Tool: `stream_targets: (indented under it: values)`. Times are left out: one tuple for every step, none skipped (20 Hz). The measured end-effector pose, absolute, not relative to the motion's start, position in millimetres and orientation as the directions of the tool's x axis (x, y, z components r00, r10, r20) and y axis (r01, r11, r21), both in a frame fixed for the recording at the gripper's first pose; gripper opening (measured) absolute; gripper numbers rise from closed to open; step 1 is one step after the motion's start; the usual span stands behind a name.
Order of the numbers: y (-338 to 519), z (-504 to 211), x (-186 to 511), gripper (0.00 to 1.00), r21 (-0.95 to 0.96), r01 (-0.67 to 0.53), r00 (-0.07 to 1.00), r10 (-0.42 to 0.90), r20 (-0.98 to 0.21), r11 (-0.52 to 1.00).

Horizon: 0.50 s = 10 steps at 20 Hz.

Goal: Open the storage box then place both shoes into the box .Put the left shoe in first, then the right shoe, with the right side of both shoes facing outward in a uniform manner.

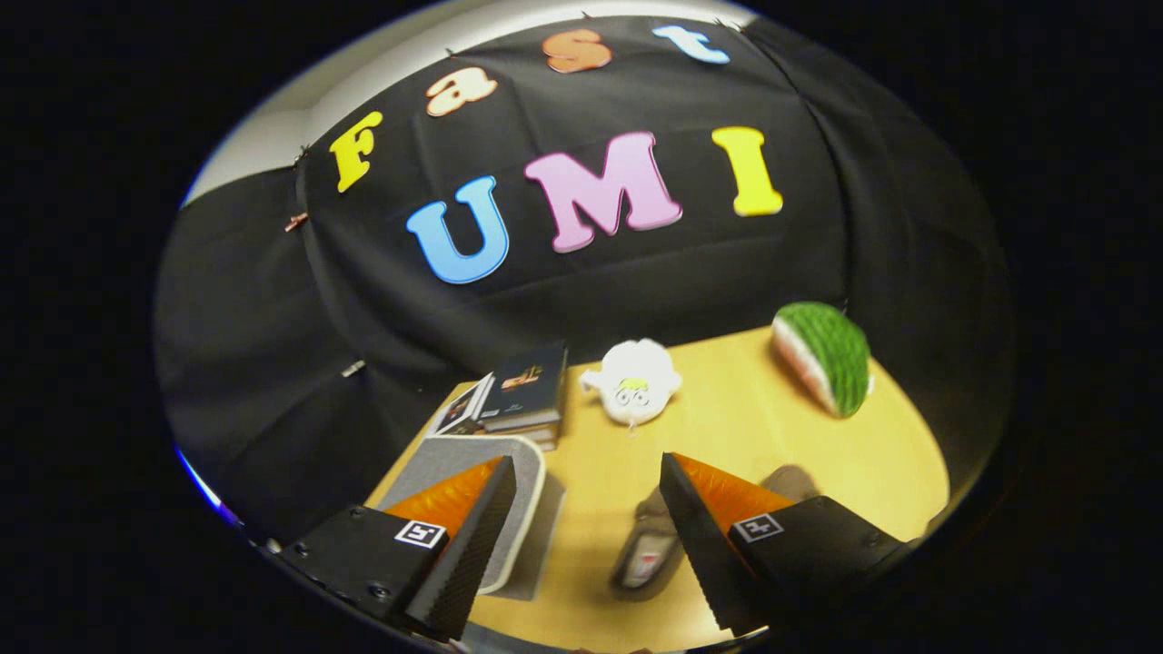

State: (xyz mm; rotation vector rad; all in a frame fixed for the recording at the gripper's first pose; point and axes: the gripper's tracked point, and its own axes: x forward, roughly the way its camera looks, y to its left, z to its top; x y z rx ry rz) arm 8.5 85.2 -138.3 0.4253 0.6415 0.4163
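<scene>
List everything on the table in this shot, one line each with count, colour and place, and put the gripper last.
table: one, light wood, under everything, in front of the black cloth wall.
storage box: one, grey with a pale rim, behind the left finger, at the table's near left.
books: a small stack, dark cover on top, just beyond the storage box.
plush toy: one, white, mid-table beyond the fingers.
watermelon-slice toy: one, green rind with a red face, far right of the table.
shoes: two, grey-brown; one between the fingers, the other mostly hidden behind the right finger.
gripper: one, jaws apart, held above the table, holding nothing.
</scene>
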Motion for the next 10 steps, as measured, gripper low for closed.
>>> stream_targets:
  values:
    - [95.2,-155.4,3.7,0.98,0.526,-0.251,0.678,0.535,-0.503,0.813]
    - [107.6,-167.7,-5.6,0.98,0.564,-0.268,0.619,0.588,-0.520,0.781]
    - [121.7,-176.8,-15.1,0.98,0.616,-0.276,0.560,0.644,-0.521,0.738]
    - [134.7,-183.2,-25.3,0.98,0.669,-0.274,0.500,0.697,-0.515,0.691]
    - [145.4,-188.8,-32.4,0.98,0.711,-0.269,0.451,0.737,-0.504,0.650]
    - [151.4,-194.6,-36.9,0.98,0.738,-0.268,0.411,0.766,-0.494,0.620]
    - [156.7,-201.0,-40.1,0.98,0.757,-0.271,0.379,0.788,-0.484,0.595]
    - [162.3,-208.3,-41.4,0.98,0.774,-0.264,0.355,0.804,-0.477,0.576]
    - [168.1,-214.8,-42.4,0.98,0.796,-0.246,0.328,0.820,-0.468,0.553]
    - [173.2,-219.6,-46.2,0.98,0.820,-0.223,0.299,0.838,-0.457,0.527]
